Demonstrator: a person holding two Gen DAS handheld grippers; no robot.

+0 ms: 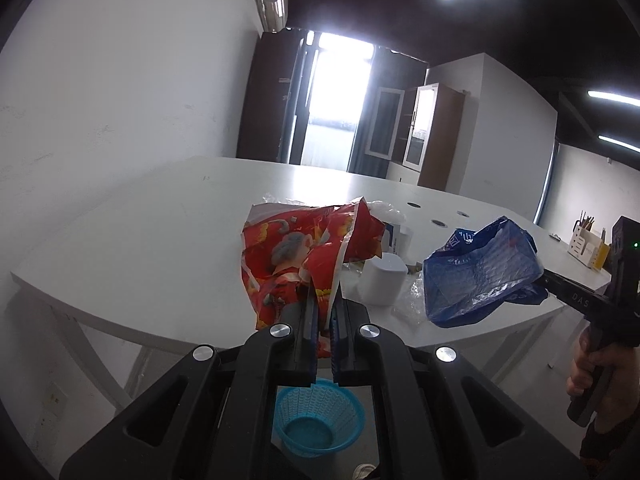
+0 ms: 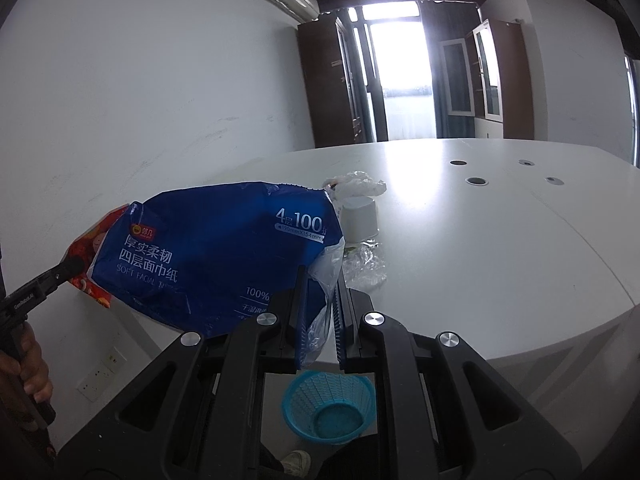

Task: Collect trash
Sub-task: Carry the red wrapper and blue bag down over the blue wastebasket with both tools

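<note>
**A:** What have I got in the left gripper (image 1: 324,300)?

**B:** Its jaws are pinched nearly together on the red wrapper (image 1: 304,256), a crumpled printed bag. The wrapper hangs in the air in front of the near edge of the white table (image 1: 140,232), not resting on it.

**A:** And my right gripper (image 2: 320,300)?

**B:** Clamped narrow on the blue tissue bag (image 2: 208,256), gripping it by its clear plastic edge. The bag is lifted too, held out past the table's near-left corner in the right wrist view. From the left wrist camera I see it to the right of the red wrapper, apart from it.

**A:** Where is the bin?

**B:** The blue mesh basket (image 1: 318,420) stands on the floor below both grippers, in front of the table's near edge. I can't see anything in it.

**A:** What's left on the table?

**B:** Near the near edge, an upturned white cup (image 2: 360,216), crumpled clear plastic (image 2: 366,264) just in front of it, and a crumpled white bag (image 2: 356,184) just behind. A hand (image 1: 596,372) grips the right tool's handle at the frame edge.
</note>
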